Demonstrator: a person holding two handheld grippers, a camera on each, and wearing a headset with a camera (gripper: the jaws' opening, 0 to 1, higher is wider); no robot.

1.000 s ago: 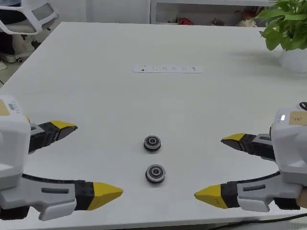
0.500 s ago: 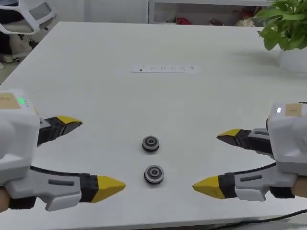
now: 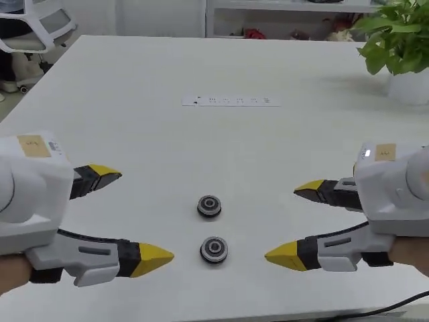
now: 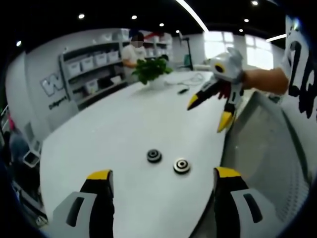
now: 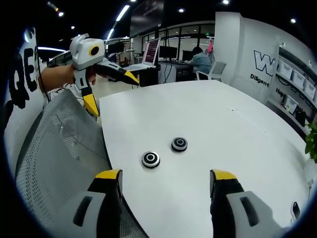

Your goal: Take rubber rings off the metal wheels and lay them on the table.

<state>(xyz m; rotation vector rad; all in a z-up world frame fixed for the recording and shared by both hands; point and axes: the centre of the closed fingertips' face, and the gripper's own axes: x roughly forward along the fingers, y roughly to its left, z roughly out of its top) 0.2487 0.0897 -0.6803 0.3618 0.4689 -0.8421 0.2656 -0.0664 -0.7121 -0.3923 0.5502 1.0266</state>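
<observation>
White counter (image 3: pixel 234 147) in an open office, potted plant (image 3: pixel 395 33) at far right corner. Near front edge, far metal wheel (image 3: pixel 209 206) just behind near metal wheel (image 3: pixel 214 249), not touching, dark rubber ring (image 3: pixel 200 207) round each. Either side, left tongs (image 3: pixel 147 215) and right tongs (image 3: pixel 280 223), jaws spread wide, empty, well clear of wheels.

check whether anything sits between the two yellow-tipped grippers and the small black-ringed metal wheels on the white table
Nothing visible does. Only bare white table separates the left gripper and right gripper from the far black-ringed metal wheel and the near wheel.
</observation>
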